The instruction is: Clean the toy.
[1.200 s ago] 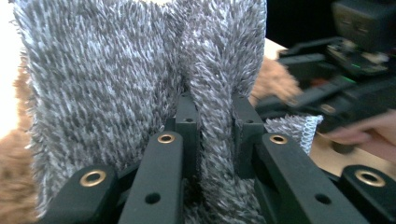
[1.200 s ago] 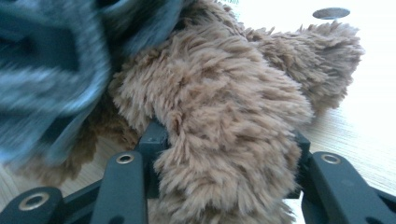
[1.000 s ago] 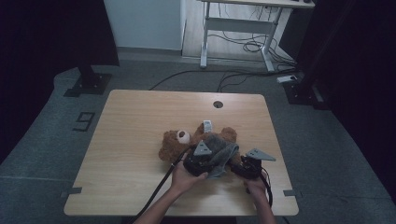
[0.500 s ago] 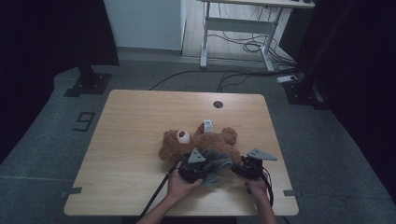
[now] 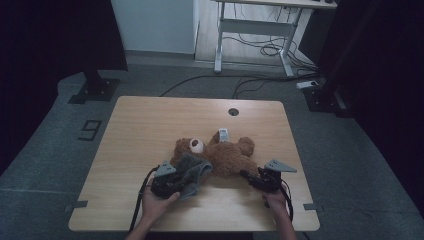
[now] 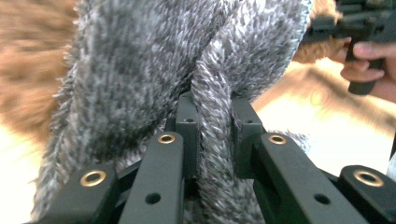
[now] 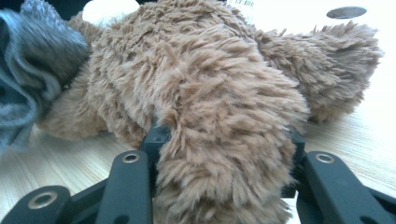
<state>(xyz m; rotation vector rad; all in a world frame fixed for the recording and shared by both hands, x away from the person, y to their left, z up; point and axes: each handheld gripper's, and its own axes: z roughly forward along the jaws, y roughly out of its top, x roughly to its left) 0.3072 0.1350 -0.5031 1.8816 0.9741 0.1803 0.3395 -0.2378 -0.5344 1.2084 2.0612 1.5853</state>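
A brown teddy bear (image 5: 227, 156) lies on its back in the middle of the wooden table (image 5: 145, 125). A grey knitted garment (image 5: 193, 171) rests against the bear's head side, and my left gripper (image 5: 181, 184) is shut on a fold of it. In the left gripper view the grey knit (image 6: 154, 65) is pinched between the jaws of the left gripper (image 6: 215, 119). My right gripper (image 5: 248, 176) is at the bear's lower end. In the right gripper view the right gripper (image 7: 224, 156) is shut on a furry leg (image 7: 229, 121) of the bear.
A round cable hole (image 5: 233, 111) sits near the table's far edge. A white tag (image 5: 223, 134) lies on the bear. Bare wood stretches to the left and far side. Beyond the table are a desk frame (image 5: 252, 30) and floor cables.
My left gripper has pulled the grey garment leftward, from over the bear's body to beside its head. The right gripper has kept still on the leg.
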